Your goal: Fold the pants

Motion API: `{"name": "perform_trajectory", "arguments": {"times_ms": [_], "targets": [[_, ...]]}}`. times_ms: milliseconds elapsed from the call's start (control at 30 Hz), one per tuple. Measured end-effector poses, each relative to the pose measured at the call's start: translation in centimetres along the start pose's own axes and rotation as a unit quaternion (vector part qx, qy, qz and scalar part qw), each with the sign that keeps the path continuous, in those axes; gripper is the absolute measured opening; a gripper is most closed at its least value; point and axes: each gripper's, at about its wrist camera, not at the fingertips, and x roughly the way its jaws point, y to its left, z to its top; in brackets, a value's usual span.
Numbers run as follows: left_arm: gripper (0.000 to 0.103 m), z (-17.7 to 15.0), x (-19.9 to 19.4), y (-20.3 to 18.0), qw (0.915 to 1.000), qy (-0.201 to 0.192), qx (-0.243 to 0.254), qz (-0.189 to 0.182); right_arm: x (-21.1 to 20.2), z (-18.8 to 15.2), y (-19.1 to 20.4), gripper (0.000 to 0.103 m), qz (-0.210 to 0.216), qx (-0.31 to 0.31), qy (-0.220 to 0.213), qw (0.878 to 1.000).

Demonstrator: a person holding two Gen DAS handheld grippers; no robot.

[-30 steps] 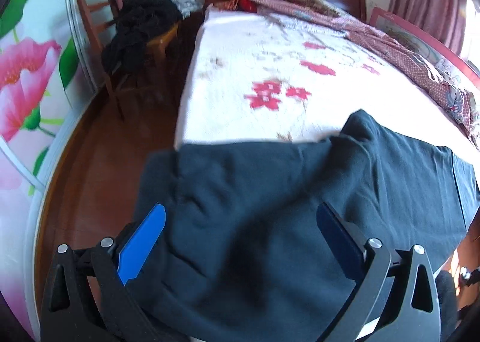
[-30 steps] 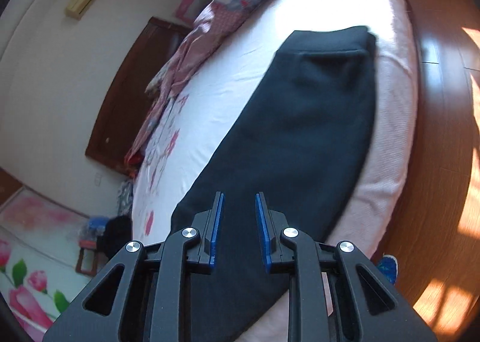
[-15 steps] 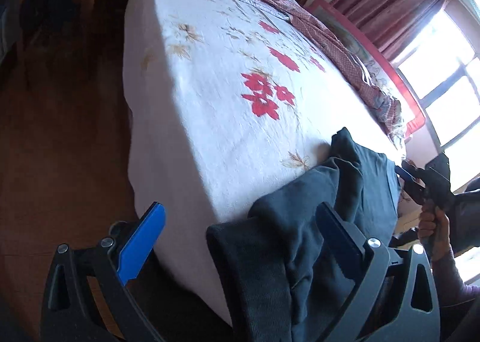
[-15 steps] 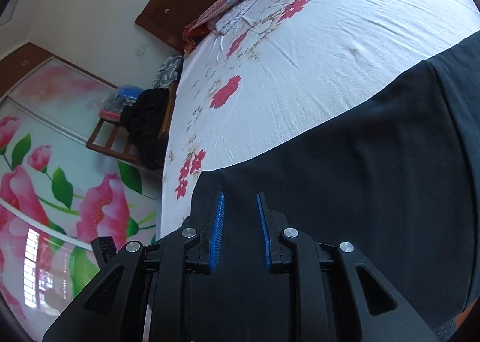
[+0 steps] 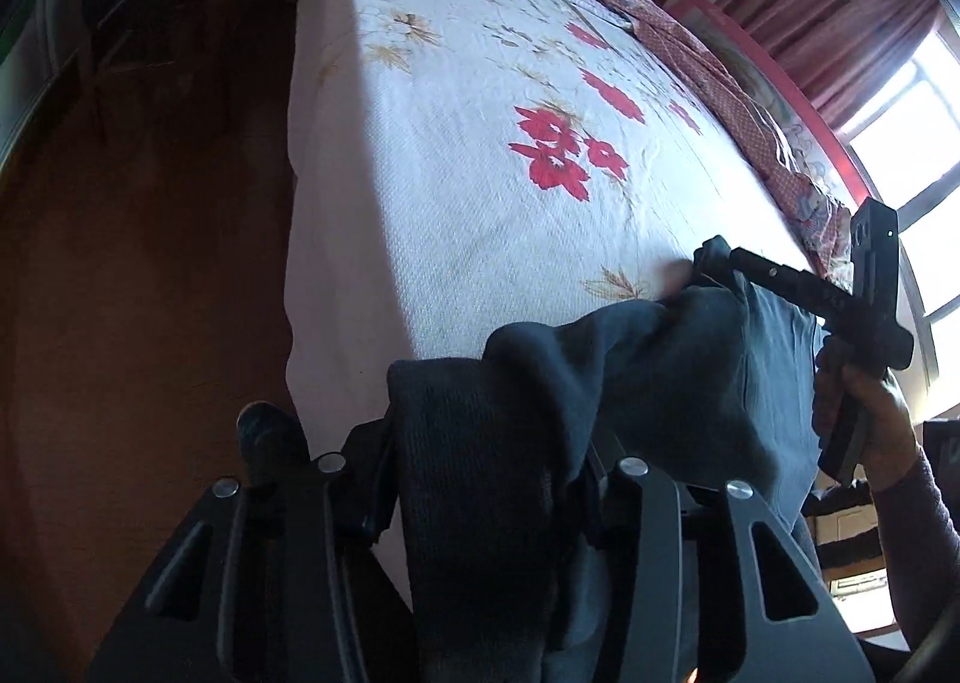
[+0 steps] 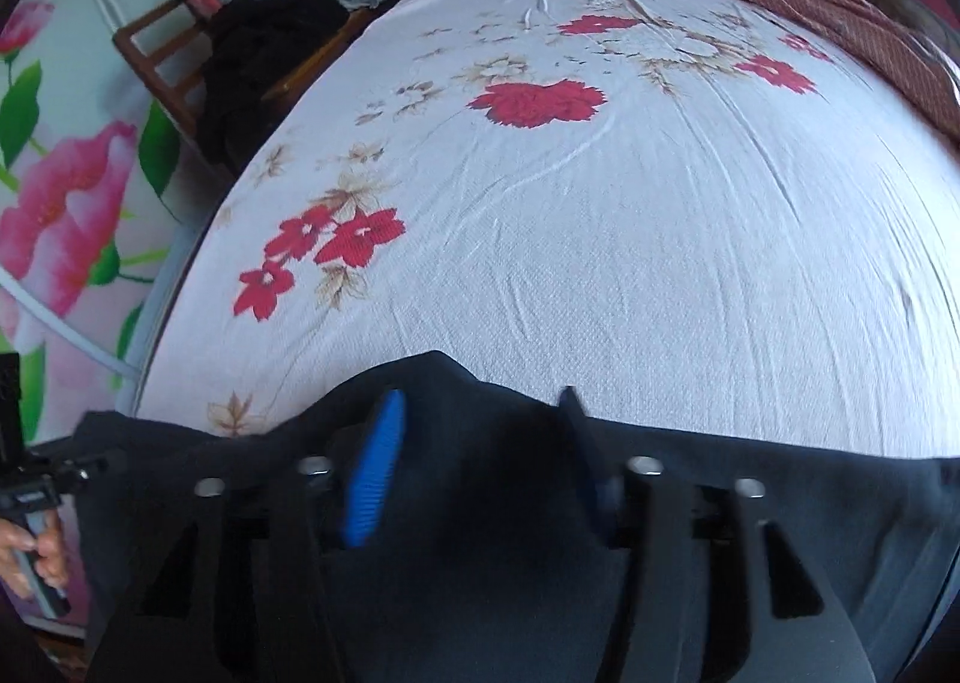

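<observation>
White bedding printed with red flowers covers the bed ahead of me, with a wooden floor off at nine o'clock in the left wrist view and maroon curtains beside a bright window at two o'clock. A patterned reddish quilt lies bunched along the far side of the mattress, and a wooden chair piled with dark clothes stands by the flowered wall panel at ten o'clock in the right wrist view.

The dark pants sit at the near edge of the bed. My left gripper is pinching a thick, bunched fold of them, the ribbed fabric rising straight between its fingers and hiding the pads. From there the cloth runs toward three o'clock, where my right gripper reaches its tip onto the far edge of the fabric; my right hand shows gripping the handle.

In the right wrist view the pants spread across six o'clock, and that gripper stands spread wide, its blue pad over the cloth with a raised peak of fabric between the fingers. My left hand appears at eight o'clock.
</observation>
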Motion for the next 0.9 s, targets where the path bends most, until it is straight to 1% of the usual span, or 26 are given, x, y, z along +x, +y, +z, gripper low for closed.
{"name": "perform_trajectory", "arguments": {"times_ms": [33, 100, 167, 200, 267, 300, 333, 367, 400, 433, 467, 500, 533, 567, 600, 633, 667, 700, 733, 767, 800, 833, 867, 900], "targets": [[0.038, -0.2, -0.6, -0.1, 0.9998, -0.007, -0.020, -0.001, 0.1, 0.0, 0.2, 0.004, -0.017, -0.007, 0.003, 1.000], [0.038, -0.6, -2.1, -0.7, 0.9990, -0.027, -0.032, 0.012, -0.5, 0.2, 0.4, 0.003, -0.019, -0.013, -0.012, 1.000], [0.038, -1.1, -3.1, -1.2, 0.9983, -0.041, -0.033, 0.026, -0.5, 0.4, 0.7, 0.003, -0.037, -0.022, -0.027, 0.999], [0.038, -1.3, -3.1, -1.3, 0.9978, -0.042, -0.037, 0.035, 0.2, 0.4, 0.6, 0.000, -0.047, -0.019, -0.026, 0.998], [0.038, -1.2, -2.0, -0.6, 0.9969, -0.030, -0.052, 0.051, 2.5, -0.1, 0.1, 0.000, -0.070, -0.017, -0.009, 0.997], [0.039, -1.0, -1.0, 0.5, 0.9955, -0.017, -0.079, 0.048, 2.6, -0.5, 0.0, 0.000, -0.069, -0.016, -0.030, 0.997], [0.042, -1.0, -0.1, 1.9, 0.9909, -0.007, -0.130, 0.031, 2.2, -0.6, 0.0, 0.000, -0.068, -0.008, -0.040, 0.997], [0.044, -1.0, 0.2, 2.7, 0.9863, -0.001, -0.164, 0.014, 1.8, -0.6, -0.1, 0.000, -0.071, 0.007, -0.039, 0.997], [0.044, -0.9, 0.1, 2.9, 0.9839, 0.003, -0.179, 0.009, 1.0, -0.6, -0.2, 0.000, -0.070, 0.024, -0.040, 0.996], [0.048, -0.8, -0.4, 2.6, 0.9836, 0.003, -0.180, 0.013, -0.3, -0.7, -0.2, 0.000, -0.063, 0.039, -0.055, 0.996], [0.054, -1.0, -1.0, 2.2, 0.9840, 0.000, -0.177, 0.019, -1.8, -1.0, 0.0, 0.000, -0.042, 0.048, -0.078, 0.995], [0.059, -1.1, -1.7, 1.9, 0.9831, -0.005, -0.179, 0.038, -3.0, -1.2, 0.4, 0.000, -0.009, 0.051, -0.092, 0.994], [0.066, -1.2, -2.7, 1.7, 0.9801, -0.018, -0.187, 0.064, -3.8, -1.3, 1.1, 0.000, 0.027, 0.046, -0.096, 0.994], [0.072, -1.4, -3.9, 1.5, 0.9775, -0.039, -0.192, 0.077, -4.2, -1.4, 2.1, 0.000, 0.053, 0.033, -0.093, 0.994], [0.073, -1.6, -5.2, 1.3, 0.9736, -0.063, -0.197, 0.096, -4.3, -1.6, 3.3, 0.000, 0.065, 0.013, -0.090, 0.994], [0.076, -1.8, -6.4, 1.1, 0.9666, -0.087, -0.204, 0.129, -4.2, -1.8, 4.6, 0.000, 0.071, -0.012, -0.087, 0.994], [0.080, -1.9, -7.5, 0.8, 0.9613, -0.111, -0.208, 0.142, -4.0, -2.0, 5.8, 0.000, 0.077, -0.035, -0.084, 0.993], [0.080, -1.8, -8.2, 0.4, 0.9614, -0.130, -0.205, 0.129, -3.6, -2.2, 6.8, 0.000, 0.081, -0.056, -0.085, 0.991], [0.082, -1.6, -8.6, -0.3, 0.9633, -0.142, -0.195, 0.118, -3.2, -2.4, 7.5, 0.000, 0.078, -0.068, -0.084, 0.991], [0.083, -1.1, -8.5, -1.6, 0.9680, -0.146, -0.171, 0.111, -2.5, -2.4, 8.1, 0.000, 0.081, -0.073, -0.074, 0.991], [0.084, -0.7, -8.0, -3.1, 0.9743, -0.146, -0.143, 0.095, -1.6, -2.7, 8.6, 0.000, 0.071, -0.082, -0.058, 0.992], [0.086, -0.3, -7.2, -4.3, 0.9796, -0.142, -0.121, 0.075, -0.4, -3.2, 9.3, 0.000, 0.038, -0.106, -0.036, 0.993], [0.086, 0.1, -6.1, -5.6, 0.9838, -0.135, -0.099, 0.064, 0.9, -4.3, 9.8, 0.000, 0.012, -0.137, -0.021, 0.990], [0.086, 0.3, -4.7, -6.6, 0.9877, -0.124, -0.075, 0.058, 1.4, -5.3, 9.9, 0.000, 0.001, -0.161, -0.036, 0.986]]}}
